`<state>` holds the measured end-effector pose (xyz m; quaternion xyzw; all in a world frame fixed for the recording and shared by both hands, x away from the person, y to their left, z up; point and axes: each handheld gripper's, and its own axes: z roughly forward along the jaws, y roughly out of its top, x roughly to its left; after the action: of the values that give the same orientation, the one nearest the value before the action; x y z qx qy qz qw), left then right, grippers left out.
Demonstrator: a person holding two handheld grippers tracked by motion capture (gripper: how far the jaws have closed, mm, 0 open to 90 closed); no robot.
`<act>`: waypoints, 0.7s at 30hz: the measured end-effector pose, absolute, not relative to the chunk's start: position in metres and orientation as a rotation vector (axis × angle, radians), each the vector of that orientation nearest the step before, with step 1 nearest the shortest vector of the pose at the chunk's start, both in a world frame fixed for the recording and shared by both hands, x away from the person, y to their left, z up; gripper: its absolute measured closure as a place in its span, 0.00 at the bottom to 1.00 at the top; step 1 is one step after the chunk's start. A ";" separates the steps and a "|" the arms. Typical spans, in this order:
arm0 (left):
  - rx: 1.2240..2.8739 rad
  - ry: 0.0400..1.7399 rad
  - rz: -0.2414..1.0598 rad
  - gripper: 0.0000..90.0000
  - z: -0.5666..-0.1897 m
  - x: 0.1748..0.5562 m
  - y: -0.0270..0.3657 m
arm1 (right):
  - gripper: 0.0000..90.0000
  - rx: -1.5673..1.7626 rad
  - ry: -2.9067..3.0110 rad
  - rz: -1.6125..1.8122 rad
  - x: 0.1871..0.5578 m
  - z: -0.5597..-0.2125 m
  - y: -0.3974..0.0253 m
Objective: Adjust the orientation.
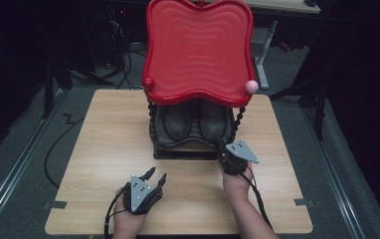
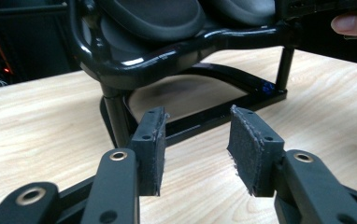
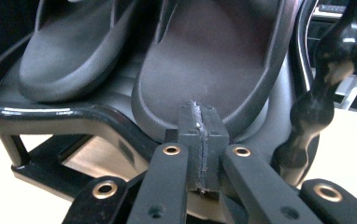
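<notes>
A black rack [image 1: 154, 130] stands at the table's far middle with a red wavy tray [image 1: 198, 45] on top. Two dark slippers lie side by side on its lower shelf, one on the left [image 1: 177, 119] [image 3: 69, 51] and one on the right [image 1: 213, 122] [image 3: 214, 60]. My right gripper [image 1: 221, 147] [image 3: 200, 121] is shut, its pads pressed together right at the heel of the right slipper, with nothing between them. My left gripper [image 1: 157, 175] [image 2: 195, 140] is open just above the table, pointing at the rack's front left leg [image 2: 116, 116].
A pink ball [image 1: 251, 86] and a red ball [image 1: 148, 82] sit on the tray's front corners. A twisted black post [image 3: 326, 79] rises just right of my right gripper. The wooden table [image 1: 108, 149] has bare room left and right of the rack. Dark floor and cables surround it.
</notes>
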<state>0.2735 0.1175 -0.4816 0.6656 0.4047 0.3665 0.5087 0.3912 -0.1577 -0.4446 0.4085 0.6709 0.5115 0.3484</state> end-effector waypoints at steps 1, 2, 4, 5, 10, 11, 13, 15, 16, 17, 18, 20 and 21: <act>1.589 0.978 0.899 0.65 -0.481 0.275 0.117 | 1.00 1.059 1.738 1.328 0.392 -0.444 -0.157; 1.574 0.984 0.916 0.67 -0.481 0.276 0.116 | 1.00 1.058 1.739 1.327 0.393 -0.444 -0.157; 1.551 0.982 0.951 0.73 -0.480 0.283 0.114 | 1.00 1.058 1.739 1.334 0.393 -0.444 -0.156; 1.541 0.979 0.971 0.77 -0.478 0.288 0.112 | 1.00 1.063 1.735 1.340 0.392 -0.444 -0.156; 1.482 0.989 1.065 0.94 -0.467 0.321 0.099 | 1.00 1.059 1.683 1.335 0.389 -0.440 -0.164; 1.472 0.996 1.074 0.96 -0.466 0.329 0.096 | 1.00 1.069 1.676 1.330 0.390 -0.440 -0.166; 1.450 1.012 1.088 0.96 -0.465 0.342 0.091 | 1.00 1.090 1.669 1.317 0.393 -0.441 -0.169; 1.433 1.025 1.098 0.96 -0.465 0.353 0.087 | 1.00 1.099 1.667 1.308 0.395 -0.444 -0.170; 1.425 1.031 1.093 0.95 -0.465 0.357 0.085 | 1.00 1.105 1.667 1.302 0.396 -0.445 -0.171; 1.419 1.035 1.089 0.95 -0.464 0.360 0.083 | 1.00 1.107 1.664 1.297 0.397 -0.445 -0.171; 1.414 1.040 1.084 0.94 -0.464 0.362 0.082 | 1.00 1.111 1.663 1.293 0.398 -0.446 -0.171; 1.416 1.048 1.078 0.93 -0.464 0.367 0.079 | 1.00 1.121 1.662 1.288 0.400 -0.446 -0.172; 1.413 1.053 1.075 0.93 -0.464 0.369 0.078 | 1.00 1.125 1.663 1.293 0.401 -0.447 -0.172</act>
<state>0.3689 0.0776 -0.4640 0.5876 0.4377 0.4472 0.5130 0.4008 -0.1719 -0.4468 0.4381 0.6474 0.5036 0.3678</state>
